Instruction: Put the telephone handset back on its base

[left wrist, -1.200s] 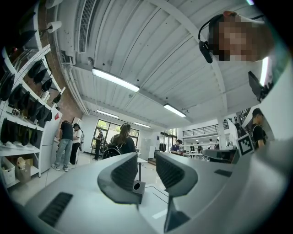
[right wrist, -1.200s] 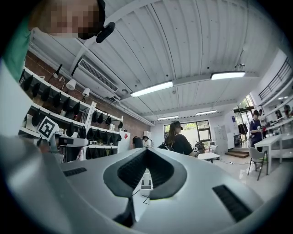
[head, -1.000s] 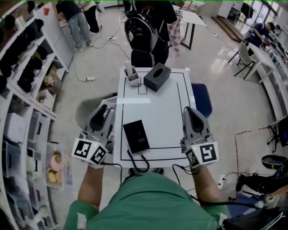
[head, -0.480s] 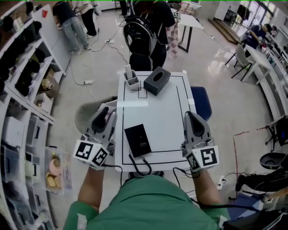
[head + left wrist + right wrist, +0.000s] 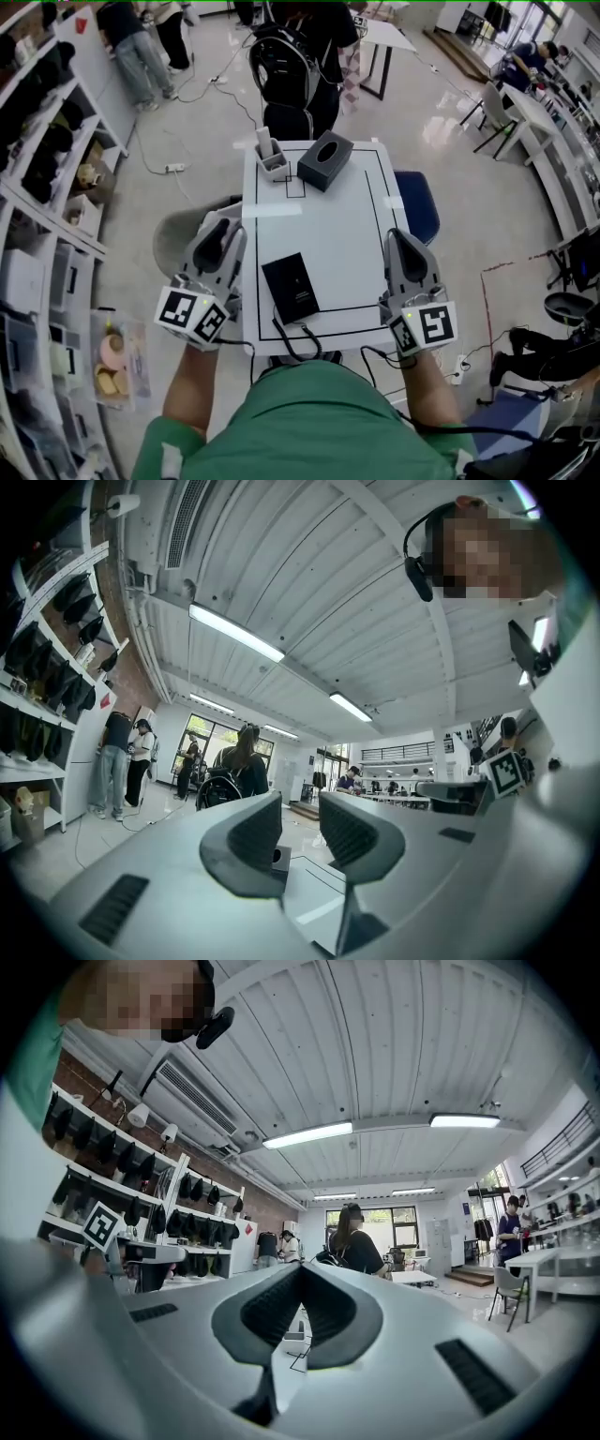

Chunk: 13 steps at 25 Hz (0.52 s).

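Observation:
A flat black telephone (image 5: 289,288) lies on the white table (image 5: 337,234) near its front edge. Its coiled cord (image 5: 289,339) loops over that edge. I cannot tell the handset apart from the base. My left gripper (image 5: 223,227) hovers at the table's left edge, left of the telephone and apart from it. In the left gripper view its jaws (image 5: 300,822) stand a little apart with nothing between them. My right gripper (image 5: 398,234) hangs over the table's right edge, and its jaws (image 5: 300,1283) meet, empty.
A dark tissue box (image 5: 325,160) and a white holder (image 5: 272,161) stand at the table's far end. A person with a black backpack (image 5: 289,66) stands just beyond it. A blue seat (image 5: 419,206) is on the right, a grey seat (image 5: 176,236) on the left, and shelves (image 5: 47,187) line the left wall.
The view has shifted slightly. Both grippers keep their places beside the table, and the telephone has not moved.

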### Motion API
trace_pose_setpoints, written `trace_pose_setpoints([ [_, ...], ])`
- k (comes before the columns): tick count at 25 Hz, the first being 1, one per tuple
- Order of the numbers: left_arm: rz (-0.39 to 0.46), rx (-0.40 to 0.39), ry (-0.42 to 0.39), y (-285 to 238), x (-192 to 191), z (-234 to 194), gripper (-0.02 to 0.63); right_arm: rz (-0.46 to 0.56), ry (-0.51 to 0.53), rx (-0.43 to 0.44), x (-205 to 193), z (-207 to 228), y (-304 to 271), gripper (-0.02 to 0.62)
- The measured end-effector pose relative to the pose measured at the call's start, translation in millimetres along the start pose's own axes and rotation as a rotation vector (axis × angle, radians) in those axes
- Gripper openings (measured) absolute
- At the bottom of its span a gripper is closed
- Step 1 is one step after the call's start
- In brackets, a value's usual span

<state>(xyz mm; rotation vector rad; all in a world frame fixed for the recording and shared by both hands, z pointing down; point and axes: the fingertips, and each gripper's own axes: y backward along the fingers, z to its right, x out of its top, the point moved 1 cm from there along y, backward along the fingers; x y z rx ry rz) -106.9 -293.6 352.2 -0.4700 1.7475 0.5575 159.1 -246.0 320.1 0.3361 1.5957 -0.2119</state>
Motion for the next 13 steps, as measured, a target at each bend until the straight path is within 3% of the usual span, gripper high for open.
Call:
trace_pose_setpoints([
  [13, -0.037, -0.062, 0.048, -0.9, -18.9, -34.8, 0.135, -0.025, 0.031, -0.056, -4.6, -30.7, -8.4, 0.023],
])
